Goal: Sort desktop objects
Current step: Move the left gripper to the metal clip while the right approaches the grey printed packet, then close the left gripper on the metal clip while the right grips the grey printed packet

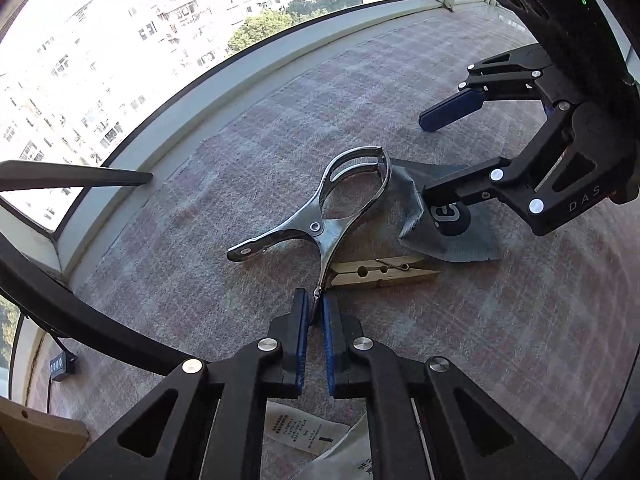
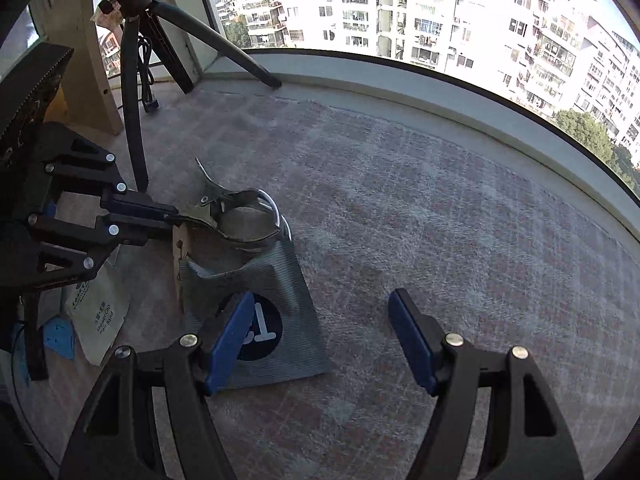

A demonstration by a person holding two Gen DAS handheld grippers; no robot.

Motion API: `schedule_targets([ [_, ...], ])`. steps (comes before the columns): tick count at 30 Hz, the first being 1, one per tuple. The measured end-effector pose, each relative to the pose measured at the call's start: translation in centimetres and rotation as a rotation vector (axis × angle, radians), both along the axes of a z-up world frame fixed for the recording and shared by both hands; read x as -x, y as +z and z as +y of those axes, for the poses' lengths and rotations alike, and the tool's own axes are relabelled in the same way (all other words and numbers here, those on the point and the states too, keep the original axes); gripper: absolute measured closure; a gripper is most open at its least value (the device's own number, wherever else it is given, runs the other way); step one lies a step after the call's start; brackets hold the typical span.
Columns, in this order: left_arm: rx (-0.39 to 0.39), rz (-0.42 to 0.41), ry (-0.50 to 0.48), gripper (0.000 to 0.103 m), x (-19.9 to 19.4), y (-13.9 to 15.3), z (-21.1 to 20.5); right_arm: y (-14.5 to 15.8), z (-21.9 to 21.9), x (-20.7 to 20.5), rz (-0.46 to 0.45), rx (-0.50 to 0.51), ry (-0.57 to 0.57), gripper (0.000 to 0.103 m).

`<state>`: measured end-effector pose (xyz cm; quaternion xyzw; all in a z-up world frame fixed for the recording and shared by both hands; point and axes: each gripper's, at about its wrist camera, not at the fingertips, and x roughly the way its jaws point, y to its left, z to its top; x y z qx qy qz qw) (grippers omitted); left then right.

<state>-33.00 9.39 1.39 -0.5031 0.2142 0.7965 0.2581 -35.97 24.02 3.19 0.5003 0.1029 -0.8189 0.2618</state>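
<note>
The metal clamp [image 1: 344, 204] is pinched by one handle in the left gripper [image 1: 316, 312], probably for lifting. The right gripper [image 2: 320, 344] is held wide open over the grey pouch [image 2: 276, 280], nothing gripped

We read "DAS" on the right gripper [image 1: 448, 160] arm, and "Shower Cap" on the white packet [image 2: 98, 312] beside the grey pouch [image 2: 280, 280].

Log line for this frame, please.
left gripper: shut on metal clip handle | right gripper: open, over grey pouch | wooden clothespin: on cloth
</note>
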Motion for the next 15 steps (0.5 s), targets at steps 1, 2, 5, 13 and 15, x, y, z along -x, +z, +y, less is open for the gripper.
schedule_targets([
  [1, -0.003, -0.001, -0.002, 0.101, -0.2, 0.0, 0.2, 0.0, 0.0, 0.0, -0.002, 0.004, -0.001, 0.035],
  [2, -0.006, -0.003, -0.004, 0.101, -0.4, -0.1, 0.4, 0.0, 0.0, -0.1, -0.004, 0.009, -0.001, 0.039],
  [5, -0.018, -0.008, 0.002, 0.101, -1.0, -0.2, 0.9, 0.2, -0.3, -0.8, -0.002, 0.011, 0.004, 0.069],
  [13, -0.045, -0.031, 0.026, 0.102, -3.0, -0.4, 1.1, 0.6, 0.1, -1.4, -0.037, -0.01, -0.042, 0.09],
  [15, -0.052, -0.039, 0.034, 0.102, -3.4, -0.5, 1.0, 1.1, 0.4, -1.3, -0.037, 0.01, -0.053, 0.06],
])
